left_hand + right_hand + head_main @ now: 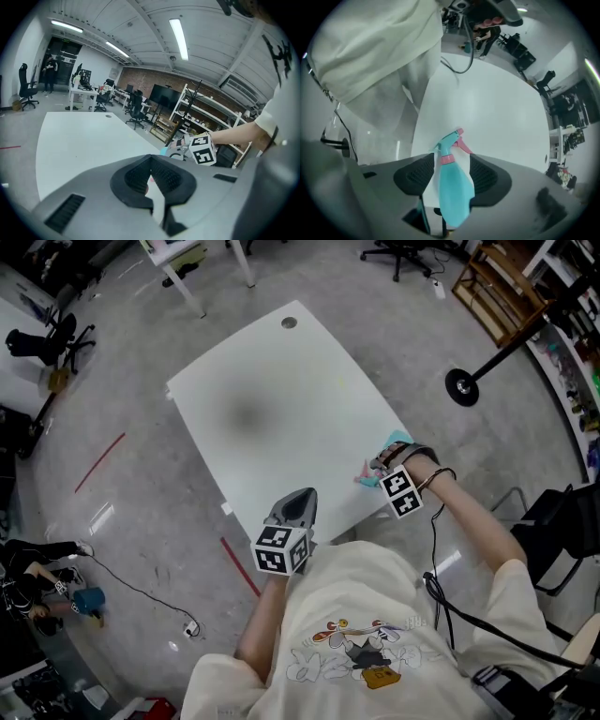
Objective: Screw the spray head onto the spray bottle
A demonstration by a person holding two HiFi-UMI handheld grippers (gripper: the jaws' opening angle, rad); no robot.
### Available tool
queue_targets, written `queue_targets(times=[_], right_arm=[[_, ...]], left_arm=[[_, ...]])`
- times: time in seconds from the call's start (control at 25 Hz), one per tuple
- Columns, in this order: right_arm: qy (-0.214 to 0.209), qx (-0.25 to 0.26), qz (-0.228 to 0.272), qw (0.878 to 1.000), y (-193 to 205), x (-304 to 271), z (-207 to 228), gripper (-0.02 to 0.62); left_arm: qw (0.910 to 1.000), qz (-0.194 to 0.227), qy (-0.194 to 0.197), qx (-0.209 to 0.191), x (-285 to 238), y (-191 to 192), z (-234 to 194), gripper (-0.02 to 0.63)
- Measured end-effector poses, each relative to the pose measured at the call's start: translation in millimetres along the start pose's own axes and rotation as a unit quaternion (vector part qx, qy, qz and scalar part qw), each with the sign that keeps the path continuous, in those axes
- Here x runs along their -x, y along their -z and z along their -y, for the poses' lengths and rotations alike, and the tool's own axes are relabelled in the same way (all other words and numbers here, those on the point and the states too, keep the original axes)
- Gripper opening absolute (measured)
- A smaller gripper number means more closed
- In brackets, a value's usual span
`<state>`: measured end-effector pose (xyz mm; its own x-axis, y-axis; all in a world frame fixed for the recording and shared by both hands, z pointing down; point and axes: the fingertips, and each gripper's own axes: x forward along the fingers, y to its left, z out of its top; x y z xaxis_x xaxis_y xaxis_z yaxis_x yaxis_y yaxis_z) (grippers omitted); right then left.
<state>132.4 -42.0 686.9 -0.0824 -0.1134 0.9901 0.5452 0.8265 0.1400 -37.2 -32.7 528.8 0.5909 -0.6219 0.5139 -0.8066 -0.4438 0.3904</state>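
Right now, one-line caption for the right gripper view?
Right gripper clamps a teal spray bottle, spray head on, over the white table.

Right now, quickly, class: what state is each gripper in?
Left gripper: closed, empty.
Right gripper: closed on the spray bottle.

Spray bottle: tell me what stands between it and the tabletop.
Nothing visible does. The right gripper holds the spray bottle between its jaws, with the spray head pointing at the white table. The surface there looks bare.
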Motion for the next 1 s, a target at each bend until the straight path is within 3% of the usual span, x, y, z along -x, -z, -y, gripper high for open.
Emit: queue_targets(times=[0.12,0.4,0.6,0.8,0.92,1.0], right_arm=[[-0.015,0.041,-0.022,0.999,0,-15,-4,0.173],[-0.057,0.102,-0.071,0.991,2,-44,-12,0.169],[-0.051,0.135,-0.096,0.985,5,-55,-12,0.128],[-0.029,0.087,-0.056,0.994,-9,-50,-1,0.124],[0.006,-0.014,0.03,0.999,-34,-23,24,0.124],[0.035,-0.099,0.113,0.988,-52,4,50,0.124]], left_arm=[[1.0,0.0,-0.001,-0.001,3,-2,-3,0.006],[1.0,0.0,-0.005,-0.001,4,0,-8,0.006],[1.0,0.003,-0.004,0.0,3,-3,-6,0.006],[1.0,0.005,-0.003,-0.001,2,-5,-7,0.006],[1.0,0.007,-0.006,-0.001,4,-8,-9,0.006],[0.9999,0.009,-0.008,0.0,5,-9,-11,0.006]])
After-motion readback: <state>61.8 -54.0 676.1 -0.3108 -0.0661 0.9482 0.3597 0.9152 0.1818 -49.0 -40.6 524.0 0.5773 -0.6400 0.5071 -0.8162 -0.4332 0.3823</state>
